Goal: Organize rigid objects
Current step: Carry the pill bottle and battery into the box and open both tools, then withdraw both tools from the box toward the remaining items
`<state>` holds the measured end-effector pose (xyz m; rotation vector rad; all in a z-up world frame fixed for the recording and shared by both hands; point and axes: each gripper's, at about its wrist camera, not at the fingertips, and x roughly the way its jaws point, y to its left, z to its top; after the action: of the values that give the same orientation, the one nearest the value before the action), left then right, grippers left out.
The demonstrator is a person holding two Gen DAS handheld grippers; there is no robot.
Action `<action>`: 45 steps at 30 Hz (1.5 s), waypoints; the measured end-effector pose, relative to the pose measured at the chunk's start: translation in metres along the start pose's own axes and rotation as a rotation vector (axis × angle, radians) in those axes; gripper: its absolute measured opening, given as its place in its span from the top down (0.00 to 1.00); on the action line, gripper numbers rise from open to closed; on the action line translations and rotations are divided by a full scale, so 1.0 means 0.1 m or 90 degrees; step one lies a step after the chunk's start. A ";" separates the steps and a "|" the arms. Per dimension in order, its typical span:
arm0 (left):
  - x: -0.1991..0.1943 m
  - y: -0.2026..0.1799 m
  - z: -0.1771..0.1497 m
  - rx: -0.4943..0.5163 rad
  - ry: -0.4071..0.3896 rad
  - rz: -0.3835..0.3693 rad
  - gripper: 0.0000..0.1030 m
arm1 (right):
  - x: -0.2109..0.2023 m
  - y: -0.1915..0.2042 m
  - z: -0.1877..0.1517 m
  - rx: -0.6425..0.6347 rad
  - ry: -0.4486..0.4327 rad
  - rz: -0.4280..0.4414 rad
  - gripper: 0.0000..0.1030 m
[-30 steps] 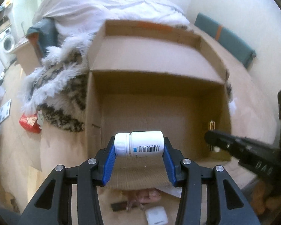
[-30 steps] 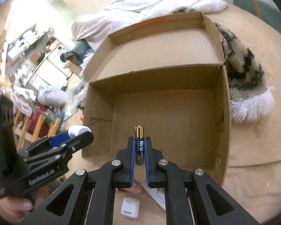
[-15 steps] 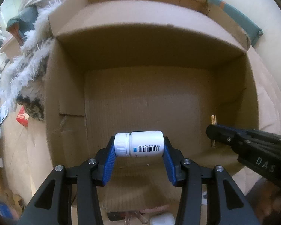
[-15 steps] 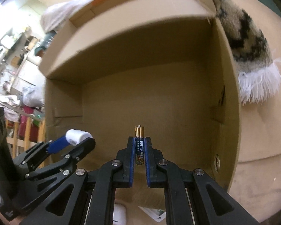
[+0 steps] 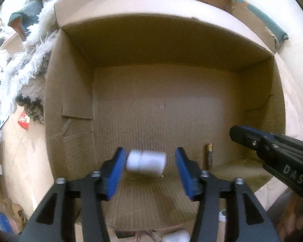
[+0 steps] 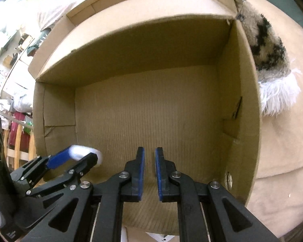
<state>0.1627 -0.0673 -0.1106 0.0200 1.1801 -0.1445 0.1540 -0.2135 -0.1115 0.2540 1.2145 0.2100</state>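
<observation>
Left gripper (image 5: 149,162) spread apart, blurred white cylindrical bottle (image 5: 145,162) loose between blue pads. Right gripper (image 6: 149,161) parted, empty; slim gold-tipped battery (image 5: 209,156) beside left gripper, over ribbed cardboard box (image 5: 171,104).

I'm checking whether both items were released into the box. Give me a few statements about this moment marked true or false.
1. The left claw is clamped on the white bottle. False: its jaws are spread, with gaps on both sides of the blurred bottle.
2. The right claw holds nothing between its pads. True.
3. The battery is inside the cardboard box. True.
4. The battery is left of the bottle in the left wrist view. False: it is to the right.
5. The box flaps are shut. False: the box is open.
</observation>
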 end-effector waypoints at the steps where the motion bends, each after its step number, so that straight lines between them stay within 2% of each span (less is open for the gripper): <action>1: -0.03 0.01 0.00 -0.001 -0.008 0.001 0.39 | -0.02 0.01 -0.01 -0.001 -0.004 0.002 0.84; 3: -0.10 0.06 -0.01 -0.004 -0.024 0.002 0.37 | -0.06 0.02 -0.02 0.000 -0.013 0.006 0.71; 4: -0.13 0.06 -0.01 -0.003 -0.031 0.003 0.37 | -0.07 0.03 -0.03 0.000 -0.018 0.010 0.57; 5: -0.14 0.06 -0.01 -0.002 -0.034 0.002 0.36 | -0.09 0.04 -0.04 0.000 -0.023 0.014 0.39; 6: -0.15 0.07 -0.02 0.001 -0.036 0.002 0.36 | -0.11 0.04 -0.03 -0.001 -0.029 0.020 0.34; 12: -0.18 0.14 -0.03 -0.019 -0.037 0.006 0.36 | -0.25 0.08 -0.03 -0.022 -0.047 0.026 0.33; 18: -0.41 0.19 -0.11 -0.014 -0.068 0.010 0.36 | -0.33 0.09 -0.01 -0.020 -0.063 0.037 0.33; 27: -0.75 0.28 -0.30 -0.063 -0.099 0.014 0.36 | -0.57 0.08 -0.14 -0.029 -0.087 0.052 0.33; 36: -1.03 0.41 -0.52 -0.099 -0.116 0.021 0.36 | -0.82 0.07 -0.38 -0.051 -0.099 0.061 0.33; 45: -1.11 0.67 -0.80 -0.163 -0.115 0.039 0.35 | -0.93 0.03 -0.71 -0.052 -0.079 0.076 0.33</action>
<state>0.0560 0.0178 -0.0423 -0.1789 1.0085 0.0587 0.0558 -0.2324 -0.0511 0.2644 1.0664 0.3417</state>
